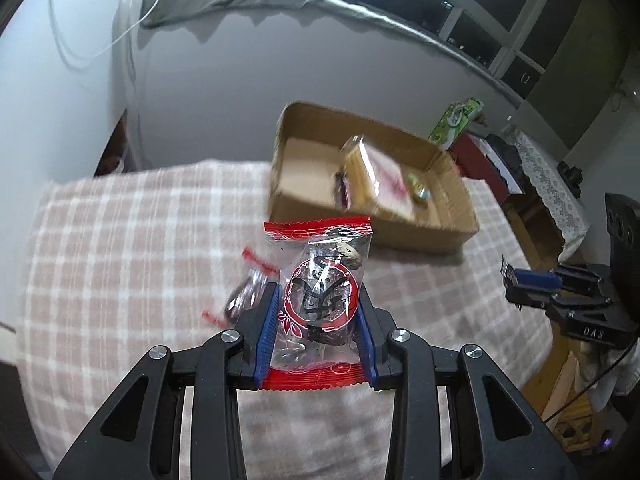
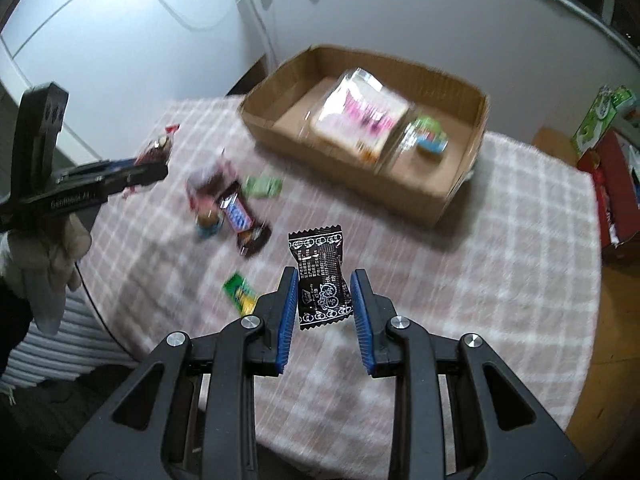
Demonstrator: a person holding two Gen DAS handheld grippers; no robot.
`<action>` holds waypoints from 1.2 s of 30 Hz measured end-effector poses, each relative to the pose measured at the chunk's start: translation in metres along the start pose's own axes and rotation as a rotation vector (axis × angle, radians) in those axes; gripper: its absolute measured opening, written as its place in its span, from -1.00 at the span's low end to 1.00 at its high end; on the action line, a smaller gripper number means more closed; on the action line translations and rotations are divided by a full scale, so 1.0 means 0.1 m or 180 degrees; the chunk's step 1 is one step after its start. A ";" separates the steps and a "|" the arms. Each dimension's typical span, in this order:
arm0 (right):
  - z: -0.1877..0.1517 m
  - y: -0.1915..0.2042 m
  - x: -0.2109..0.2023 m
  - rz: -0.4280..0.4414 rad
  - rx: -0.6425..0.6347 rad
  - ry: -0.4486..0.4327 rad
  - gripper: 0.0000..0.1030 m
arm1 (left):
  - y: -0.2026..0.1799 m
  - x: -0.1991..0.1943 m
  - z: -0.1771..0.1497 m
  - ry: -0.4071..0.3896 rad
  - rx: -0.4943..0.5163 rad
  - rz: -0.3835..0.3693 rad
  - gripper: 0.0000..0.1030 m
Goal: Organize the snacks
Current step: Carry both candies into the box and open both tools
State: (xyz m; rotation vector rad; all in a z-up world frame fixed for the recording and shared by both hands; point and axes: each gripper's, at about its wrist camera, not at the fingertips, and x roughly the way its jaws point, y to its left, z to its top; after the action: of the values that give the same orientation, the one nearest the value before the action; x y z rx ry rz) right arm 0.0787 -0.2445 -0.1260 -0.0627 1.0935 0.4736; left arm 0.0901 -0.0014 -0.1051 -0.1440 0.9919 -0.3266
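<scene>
Left gripper (image 1: 318,312) pinches a red-edged clear snack packet (image 1: 320,300), right gripper (image 2: 325,300) pinches a black candy wrapper (image 2: 322,280), both lifted, probably bound for the cardboard box (image 2: 360,184).

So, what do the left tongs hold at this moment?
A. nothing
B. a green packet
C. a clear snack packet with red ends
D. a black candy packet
C: in the left wrist view, the left tongs are closed on a clear snack packet with red ends, above the checked tablecloth.
</scene>
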 end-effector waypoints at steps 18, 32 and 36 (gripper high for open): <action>0.71 -0.35 0.11 -0.0290 0.0004 -0.0182 -0.46 | -0.14 0.40 0.64 -0.0077 0.0209 0.0022 -0.35; 0.92 -0.67 0.54 -0.0353 0.0280 -0.0008 -0.45 | -0.22 0.91 0.85 0.0149 0.0200 0.0121 -0.35; 0.94 -0.70 0.62 -0.0369 0.0294 0.0030 -0.45 | -0.25 0.97 0.87 0.0186 0.0244 0.0115 -0.35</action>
State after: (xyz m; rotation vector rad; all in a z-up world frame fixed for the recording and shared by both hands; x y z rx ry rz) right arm 0.2082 -0.2604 -0.1482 -0.0470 1.1131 0.3186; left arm 0.2072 -0.0601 -0.1285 -0.0472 1.0370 -0.3367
